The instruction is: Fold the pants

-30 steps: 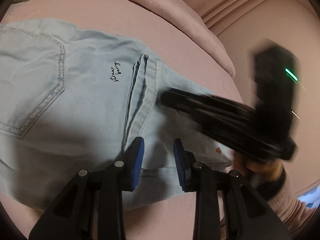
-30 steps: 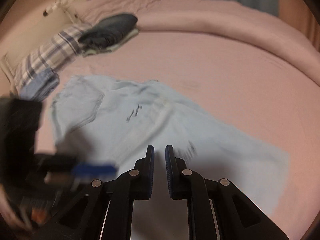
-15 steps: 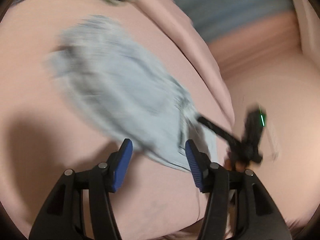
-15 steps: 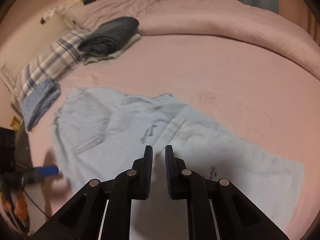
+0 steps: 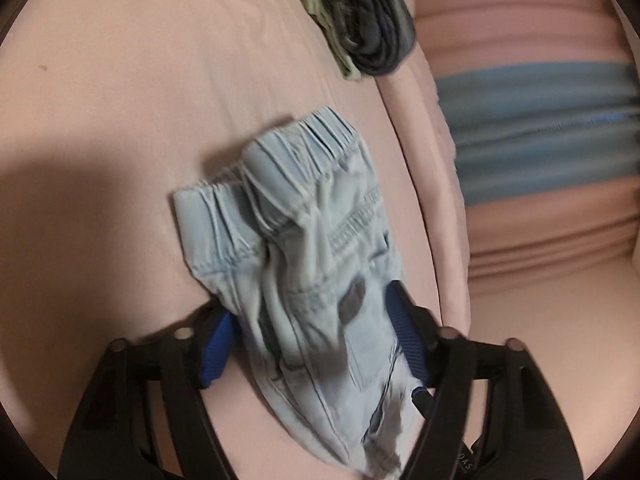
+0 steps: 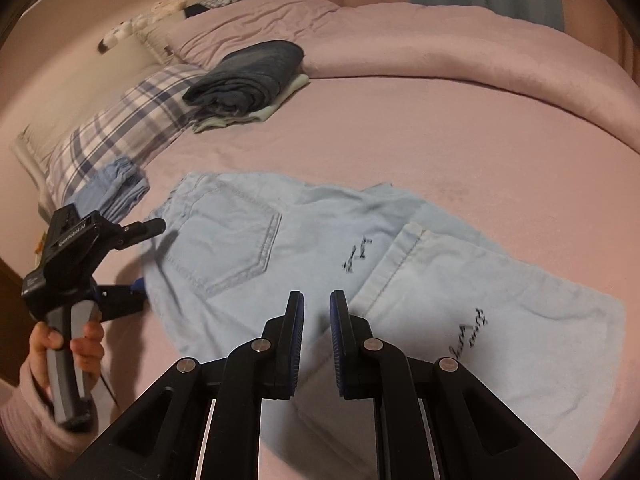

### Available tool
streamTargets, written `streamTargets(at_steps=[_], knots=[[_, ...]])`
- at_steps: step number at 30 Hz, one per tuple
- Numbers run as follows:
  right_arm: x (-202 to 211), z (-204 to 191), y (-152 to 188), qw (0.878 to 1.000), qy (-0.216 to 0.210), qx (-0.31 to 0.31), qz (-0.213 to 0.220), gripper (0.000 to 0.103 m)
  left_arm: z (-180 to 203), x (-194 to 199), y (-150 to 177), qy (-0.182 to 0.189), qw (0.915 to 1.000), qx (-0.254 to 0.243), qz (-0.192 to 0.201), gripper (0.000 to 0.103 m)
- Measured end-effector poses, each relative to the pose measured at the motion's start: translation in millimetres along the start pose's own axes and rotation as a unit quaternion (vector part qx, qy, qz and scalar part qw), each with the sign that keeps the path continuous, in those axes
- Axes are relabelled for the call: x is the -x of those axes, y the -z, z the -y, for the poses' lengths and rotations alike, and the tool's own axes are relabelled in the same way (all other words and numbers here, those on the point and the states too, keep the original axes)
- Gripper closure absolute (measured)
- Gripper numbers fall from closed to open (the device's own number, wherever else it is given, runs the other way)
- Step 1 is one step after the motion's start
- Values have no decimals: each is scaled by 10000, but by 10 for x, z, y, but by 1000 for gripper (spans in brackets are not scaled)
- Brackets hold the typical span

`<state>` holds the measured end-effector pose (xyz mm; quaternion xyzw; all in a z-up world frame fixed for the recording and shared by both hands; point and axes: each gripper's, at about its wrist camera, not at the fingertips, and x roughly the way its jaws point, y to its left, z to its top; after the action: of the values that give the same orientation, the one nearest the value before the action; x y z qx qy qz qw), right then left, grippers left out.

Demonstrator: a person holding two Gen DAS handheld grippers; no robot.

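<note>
Light blue denim pants (image 6: pixel 280 248) lie flat on the pink bed, back pocket up, with one leg folded over the other. My left gripper (image 6: pixel 150 256) is at their waist end on the left, one finger above and one below the edge. In the left wrist view the elastic waistband (image 5: pixel 304 208) runs between the blue pads (image 5: pixel 218 344). The left gripper (image 5: pixel 312 340) is closing, and its pads stand apart from the cloth. My right gripper (image 6: pixel 316 304) hovers shut over the middle of the pants, with nothing in it.
A stack of folded dark clothes (image 6: pixel 248 80) sits at the far left of the bed, beside a plaid pillow (image 6: pixel 120 132) and a folded blue garment (image 6: pixel 116 188). A rolled pink duvet (image 6: pixel 440 48) lines the far side. A person's hand (image 6: pixel 64 344) holds the left gripper's handle.
My left gripper left the middle of the pants, swung around to the waistband end, rolled over and opened wider. The right gripper stayed shut and drew back slightly.
</note>
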<state>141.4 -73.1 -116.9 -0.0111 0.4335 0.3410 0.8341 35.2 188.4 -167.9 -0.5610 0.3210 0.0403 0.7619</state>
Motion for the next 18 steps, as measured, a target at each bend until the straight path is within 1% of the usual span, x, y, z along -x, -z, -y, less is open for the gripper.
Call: streamTargets(at_steps=[1, 2, 5, 7, 9, 11, 13, 15, 16, 17, 18], knots=[[-50, 4, -39, 10000, 23, -43, -17, 91, -15, 11, -10, -1, 10000, 9, 7, 70], [-87, 1, -67, 9999, 81, -61, -34, 91, -25, -18, -9, -34, 10000, -18, 8, 74], [-272, -13, -158, 9996, 226, -54, -180, 91, -26, 13, -4, -38, 9997, -228, 18, 78], [-429, -33, -194, 9991, 241, -19, -340, 91, 96, -4, -14, -124, 9981, -592, 84, 80], [-716, -48, -190, 9964, 260, -73, -808, 91, 298, 40, 39, -184, 9928, -1170, 185, 82], [-812, -57, -219, 9965, 271, -88, -780, 91, 549, 73, 87, -166, 9842, -1739, 286, 82], [-814, -22, -276, 9953, 204, -329, -893, 91, 810, 64, 109, -12, 9748, -2204, 353, 82], [-728, 8, -275, 9948, 42, -504, -884, 91, 1067, 115, 230, 186, 9629, -2672, 323, 82], [-644, 17, -236, 9947, -157, -586, -827, 91, 1167, 122, 297, 267, 9570, -2872, 302, 82], [-537, 24, -166, 9940, -447, -669, -738, 91, 1308, 128, 413, 381, 9478, -3158, 232, 82], [-426, 43, -103, 9934, -611, -734, -630, 91, 1387, 118, 488, 457, 9420, -3320, 174, 82]])
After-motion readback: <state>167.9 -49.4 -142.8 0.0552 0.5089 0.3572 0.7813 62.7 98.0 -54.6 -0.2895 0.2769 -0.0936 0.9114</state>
